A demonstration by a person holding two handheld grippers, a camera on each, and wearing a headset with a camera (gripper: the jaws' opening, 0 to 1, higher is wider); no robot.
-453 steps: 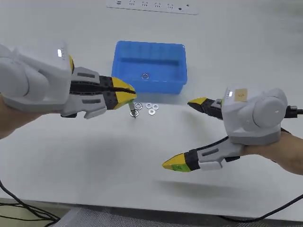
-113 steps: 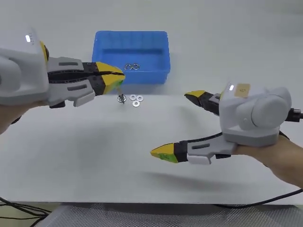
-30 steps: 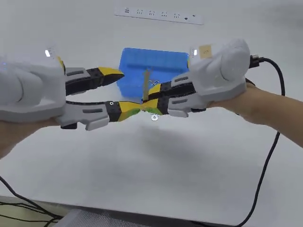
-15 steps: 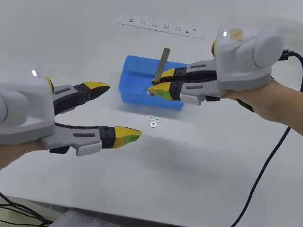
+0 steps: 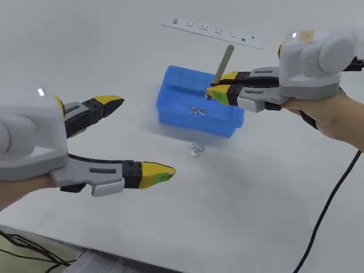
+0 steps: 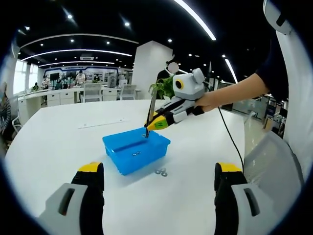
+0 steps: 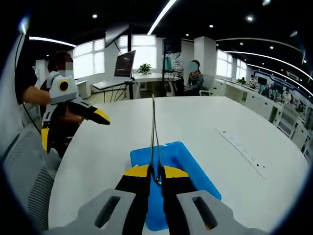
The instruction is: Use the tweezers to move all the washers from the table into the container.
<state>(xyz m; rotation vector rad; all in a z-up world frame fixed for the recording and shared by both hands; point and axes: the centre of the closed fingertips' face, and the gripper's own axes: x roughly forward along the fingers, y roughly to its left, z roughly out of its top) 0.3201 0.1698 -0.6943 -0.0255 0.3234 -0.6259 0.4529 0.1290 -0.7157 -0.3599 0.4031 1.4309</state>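
My right gripper (image 5: 220, 94) is shut on the tweezers (image 5: 223, 64) and hovers over the far right part of the blue container (image 5: 177, 81). The tweezers stick up and away from its jaws (image 7: 153, 128). In the left gripper view a small ring seems to hang at the tweezers' lower tip (image 6: 145, 135). Two washers (image 5: 197, 111) lie inside the container. A few more washers (image 5: 196, 150) lie on the table just in front of it. My left gripper (image 5: 136, 136) is open and holds nothing, well to the left of the container (image 6: 137, 149).
A white power strip (image 5: 211, 30) lies on the table behind the container. A black cable (image 5: 327, 199) trails from the right gripper across the table's right side. The left gripper (image 7: 78, 110) shows in the right gripper view, held by a person.
The tweezers passed from the left gripper to the right one. The left gripper opened and drew back left; the right one lifted the tweezers over the container.
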